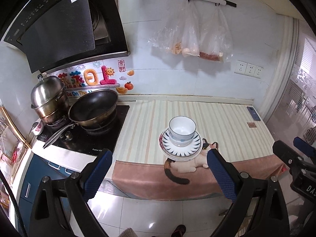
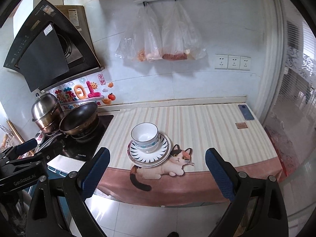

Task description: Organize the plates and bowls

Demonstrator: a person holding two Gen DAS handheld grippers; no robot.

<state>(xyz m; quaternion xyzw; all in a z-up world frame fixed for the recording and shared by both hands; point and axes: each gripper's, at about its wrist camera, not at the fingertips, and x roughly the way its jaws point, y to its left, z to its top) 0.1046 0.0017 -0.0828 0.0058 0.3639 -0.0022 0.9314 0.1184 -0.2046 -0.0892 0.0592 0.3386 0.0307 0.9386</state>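
A stack of plates (image 1: 192,150) (image 2: 158,155) sits on the striped counter mat, the top one white with dark blue rays. Nested white bowls with a dark rim (image 1: 182,131) (image 2: 144,136) stand on the plates. My left gripper (image 1: 159,165) is open and empty, held back from the counter's front edge, in front of the stack. My right gripper (image 2: 157,165) is open and empty, also off the counter, with the stack just left of its centre line. The right gripper shows in the left wrist view (image 1: 296,154); the left gripper shows in the right wrist view (image 2: 21,150).
A stove (image 1: 85,136) with a black wok (image 1: 93,106) and a steel steamer pot (image 1: 48,98) is at the left. A phone (image 2: 245,112) and a small brown square (image 2: 242,125) lie at the counter's far right. Plastic bags (image 2: 162,45) hang on the wall. The mat (image 2: 197,122) has a cat picture.
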